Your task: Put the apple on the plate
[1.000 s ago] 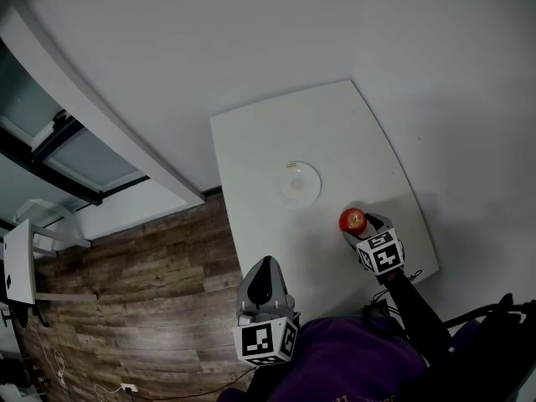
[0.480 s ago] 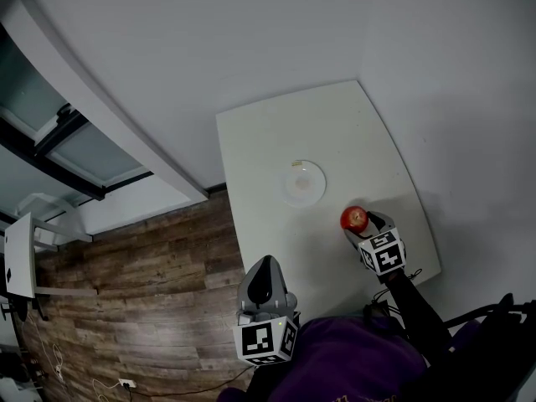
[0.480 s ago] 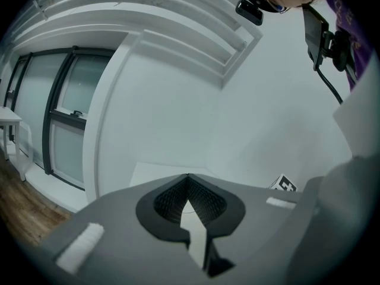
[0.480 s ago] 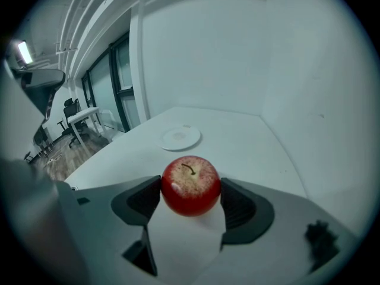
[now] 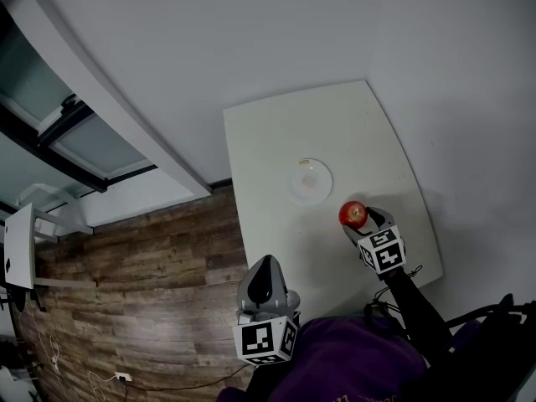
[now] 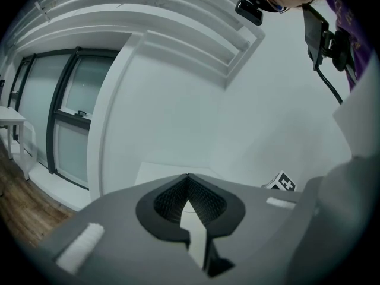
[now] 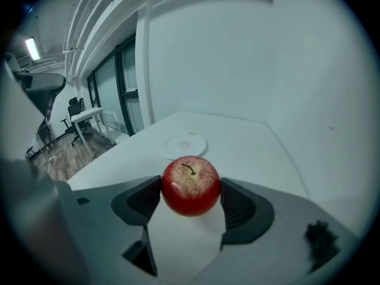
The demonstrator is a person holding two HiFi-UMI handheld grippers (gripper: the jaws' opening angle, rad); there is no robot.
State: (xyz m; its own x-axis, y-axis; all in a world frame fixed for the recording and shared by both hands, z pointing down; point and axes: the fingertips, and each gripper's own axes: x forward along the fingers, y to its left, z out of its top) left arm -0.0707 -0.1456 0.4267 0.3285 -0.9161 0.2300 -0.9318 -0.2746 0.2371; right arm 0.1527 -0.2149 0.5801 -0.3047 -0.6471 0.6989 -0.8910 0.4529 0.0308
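Note:
A red apple [image 7: 190,186] with its stem up is clamped between the two dark pads of my right gripper [image 7: 190,196], held above the white table [image 5: 352,132]. In the head view the apple [image 5: 353,214] hangs a short way right of and nearer than the small white plate [image 5: 310,181]. From the right gripper view the plate [image 7: 186,144] lies ahead, beyond the apple, with nothing on it. My left gripper [image 5: 265,281] stays near my body off the table's near left edge; its jaws [image 6: 189,192] are closed together on nothing.
The table stands in a corner of white walls [image 5: 251,40]. Wooden floor [image 5: 142,308] and glazed partitions [image 5: 75,132] lie to its left. A desk with chairs [image 7: 83,120] shows far off to the left in the right gripper view.
The right gripper has lifted the apple slightly and carried it a little toward the plate. The head camera has shifted, so the table sits further right in view. The left gripper has not moved.

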